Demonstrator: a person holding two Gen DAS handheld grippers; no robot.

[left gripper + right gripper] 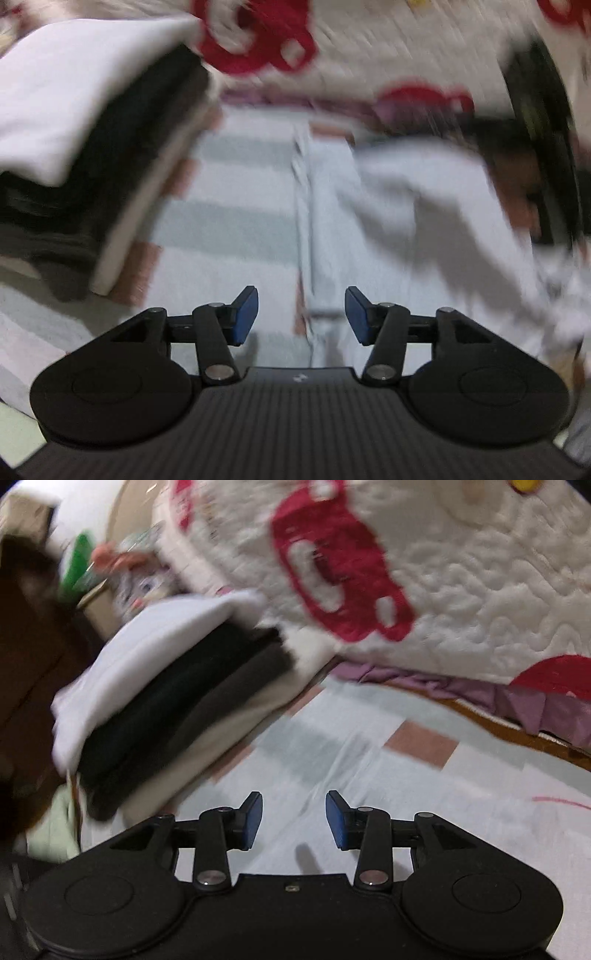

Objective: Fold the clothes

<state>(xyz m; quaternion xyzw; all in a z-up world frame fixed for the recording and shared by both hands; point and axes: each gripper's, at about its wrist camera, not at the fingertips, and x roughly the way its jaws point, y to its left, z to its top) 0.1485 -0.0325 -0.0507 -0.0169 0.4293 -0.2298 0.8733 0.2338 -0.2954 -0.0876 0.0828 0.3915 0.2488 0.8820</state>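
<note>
Left gripper [301, 315]: black two-finger tool with blue pads [245, 317], jaws spread apart, nothing between them. It hangs above a pale blue garment [388, 221] lying flat on a sheet of pale blue, grey and brown-pink checks [229, 221]. A seam or placket runs down the middle of the garment, from far to near, passing between the pads in the view. The right part of the garment is rumpled and lies in shadow; the picture is blurred there.

Right gripper [294, 819]: same make, blue pads [255, 821], jaws spread apart, empty. It hangs over bare checked sheet [369, 746].

Stack of folded clothes [85, 147]: far left in both views, resting on the checked sheet. From the top: a white piece, black pieces, a dark grey piece, a cream piece at the bottom.

White quilted cover with red motifs [461, 583]: fills the far side, with a strip of purple cloth [480, 690] beneath its near edge.

Far left in the right wrist view: a green item [75, 565] and mixed small things, too blurred to name.

Dark curved object [546, 140]: far right in the left wrist view, blurred.
</note>
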